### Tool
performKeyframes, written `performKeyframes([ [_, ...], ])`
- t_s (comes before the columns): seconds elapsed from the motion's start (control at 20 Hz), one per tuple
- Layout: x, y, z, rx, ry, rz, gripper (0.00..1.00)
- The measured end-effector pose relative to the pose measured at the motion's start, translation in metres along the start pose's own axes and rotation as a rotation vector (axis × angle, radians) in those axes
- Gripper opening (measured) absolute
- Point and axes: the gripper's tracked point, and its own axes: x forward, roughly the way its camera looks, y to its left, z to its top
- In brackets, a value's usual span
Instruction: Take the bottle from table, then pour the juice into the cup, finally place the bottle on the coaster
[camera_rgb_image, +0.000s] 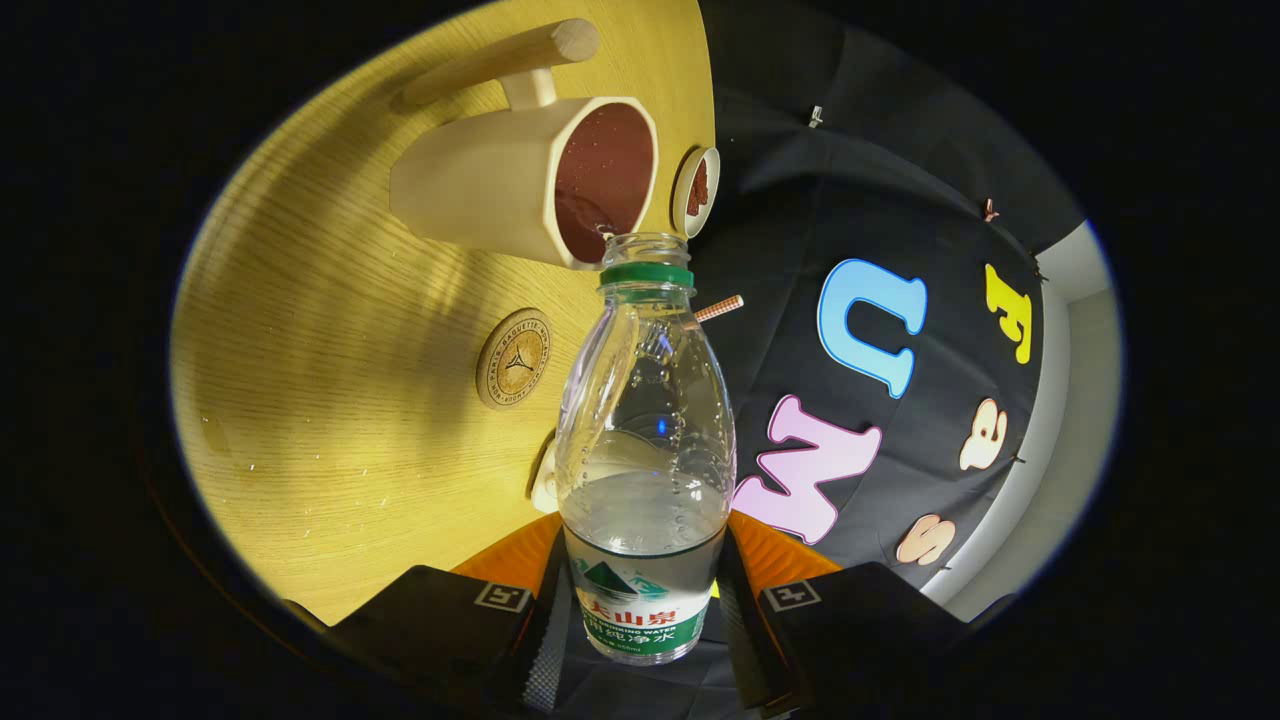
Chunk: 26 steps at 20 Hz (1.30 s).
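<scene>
Wood table (330, 400) tilted in view, black cloth wall beyond its edge. Gripper (640, 620) rolled sideways, both fingers clamped on bottle (645, 440) at its labelled base. Bottle's long axis runs straight ahead along fingers, open mouth with green ring pointing at cup (530, 180), right at cup's rim. Clear liquid pooled near bottle base. Cup near table edge, dark inside, long wooden handle. Round coaster (514, 358) on table, beside bottle, apart from cup.
</scene>
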Motion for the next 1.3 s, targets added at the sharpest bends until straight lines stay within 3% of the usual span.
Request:
performKeyframes([
  [1.3, 0.0, -0.059, 0.001, -0.235, -0.055, -0.128, 0.69],
])
